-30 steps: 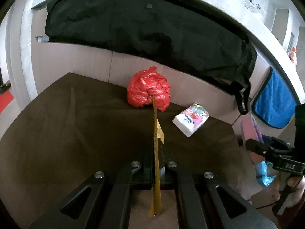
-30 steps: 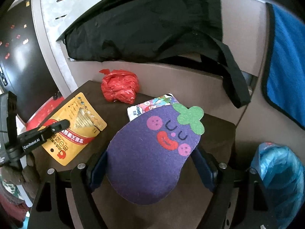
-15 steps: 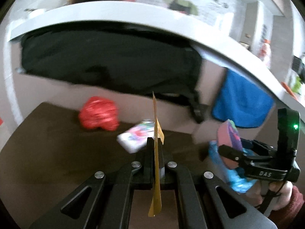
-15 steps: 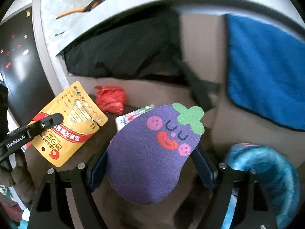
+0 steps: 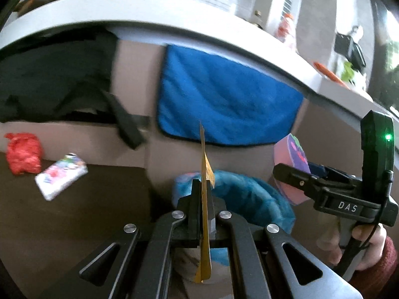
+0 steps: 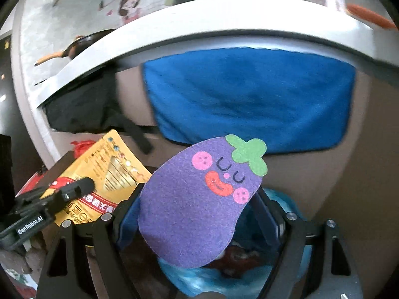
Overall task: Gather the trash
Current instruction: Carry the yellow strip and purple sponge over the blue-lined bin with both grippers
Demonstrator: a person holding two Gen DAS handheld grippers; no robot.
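My left gripper (image 5: 202, 194) is shut on a yellow snack pouch (image 5: 205, 174), seen edge-on; its printed face shows in the right wrist view (image 6: 104, 174). My right gripper (image 6: 197, 214) is shut on a purple felt eggplant coaster (image 6: 199, 199), which also shows in the left wrist view (image 5: 291, 164). Both hover over a bin lined with a blue bag (image 5: 247, 196), also under the coaster in the right wrist view (image 6: 212, 276). A red crumpled bag (image 5: 22, 153) and a tissue pack (image 5: 61, 175) lie on the dark brown table (image 5: 74, 224) at the left.
A blue towel (image 5: 224, 109) hangs on the cabinet front behind the bin. A black bag (image 5: 49, 84) hangs to its left under the grey counter edge (image 5: 174, 25). A frying pan (image 6: 74, 47) sits on the counter.
Both grippers have swung right, away from the table and over the blue-lined bin, each still holding its item. The red bag and tissue pack have slid to the far left of view.
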